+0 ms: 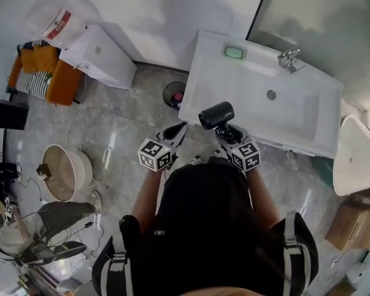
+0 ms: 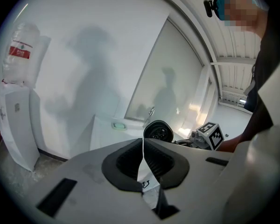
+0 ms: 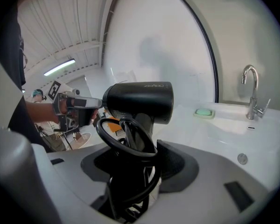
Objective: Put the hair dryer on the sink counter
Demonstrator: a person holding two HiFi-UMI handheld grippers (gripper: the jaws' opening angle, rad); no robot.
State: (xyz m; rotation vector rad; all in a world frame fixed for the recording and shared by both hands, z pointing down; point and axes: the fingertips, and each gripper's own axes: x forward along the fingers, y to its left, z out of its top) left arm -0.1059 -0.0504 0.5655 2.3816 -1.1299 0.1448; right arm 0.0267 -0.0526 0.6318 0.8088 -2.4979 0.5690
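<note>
My right gripper (image 1: 228, 132) is shut on the handle of a black hair dryer (image 1: 216, 115), which it holds upright with the barrel on top. In the right gripper view the hair dryer (image 3: 140, 101) fills the middle, its black cord (image 3: 126, 141) looped round the handle between the pads of that gripper (image 3: 137, 161). It hangs over the front left edge of the white sink counter (image 1: 209, 73). My left gripper (image 1: 176, 132) is just to its left, over the floor. Its jaws (image 2: 142, 160) meet with nothing between them, and the hair dryer (image 2: 158, 130) shows past them.
A green soap dish (image 1: 234, 52) sits at the counter's back and a chrome faucet (image 1: 288, 59) stands behind the basin. A small waste bin (image 1: 174, 95) is on the floor left of the counter. A white cabinet (image 1: 98, 57) stands further left, a toilet (image 1: 354, 156) to the right.
</note>
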